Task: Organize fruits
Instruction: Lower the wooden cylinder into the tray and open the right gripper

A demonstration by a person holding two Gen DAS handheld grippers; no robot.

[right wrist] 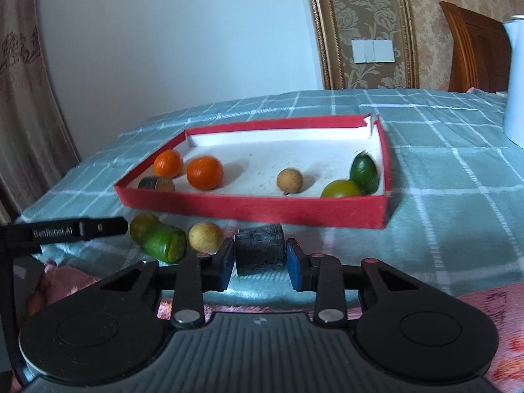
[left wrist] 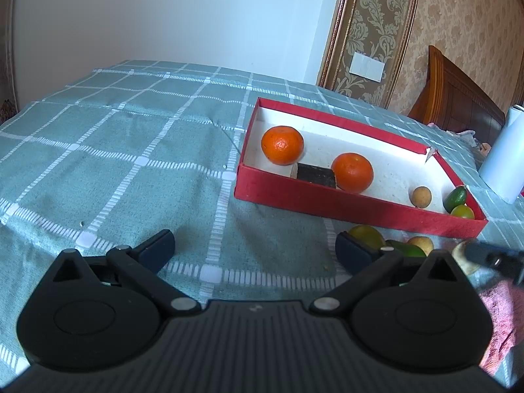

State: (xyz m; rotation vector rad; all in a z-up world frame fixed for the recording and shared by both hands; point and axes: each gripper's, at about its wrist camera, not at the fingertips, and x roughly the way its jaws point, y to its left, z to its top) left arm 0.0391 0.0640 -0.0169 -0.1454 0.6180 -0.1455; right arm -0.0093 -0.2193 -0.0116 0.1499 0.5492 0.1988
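Note:
A red box [right wrist: 255, 211] with a white floor holds two oranges [right wrist: 204, 173], a dark cut piece [right wrist: 156, 183], a tan round fruit [right wrist: 289, 180], a yellow-green fruit [right wrist: 340, 189] and a dark green fruit [right wrist: 363, 172]. In front of the box my right gripper [right wrist: 261, 257] is shut on a dark cylindrical piece [right wrist: 260, 250]. Left of it lie a tan fruit [right wrist: 205, 237], a cut green fruit [right wrist: 163, 242] and a yellow-green fruit [right wrist: 141, 226]. My left gripper [left wrist: 255, 249] stands open over bare cloth, left of the box [left wrist: 327, 206].
The table wears a teal checked cloth [left wrist: 131, 150]. A white jug [left wrist: 504, 157] stands right of the box. A wooden chair back [left wrist: 455, 95] and a patterned wall lie behind. Pink fabric [right wrist: 491, 321] lies at the near edge.

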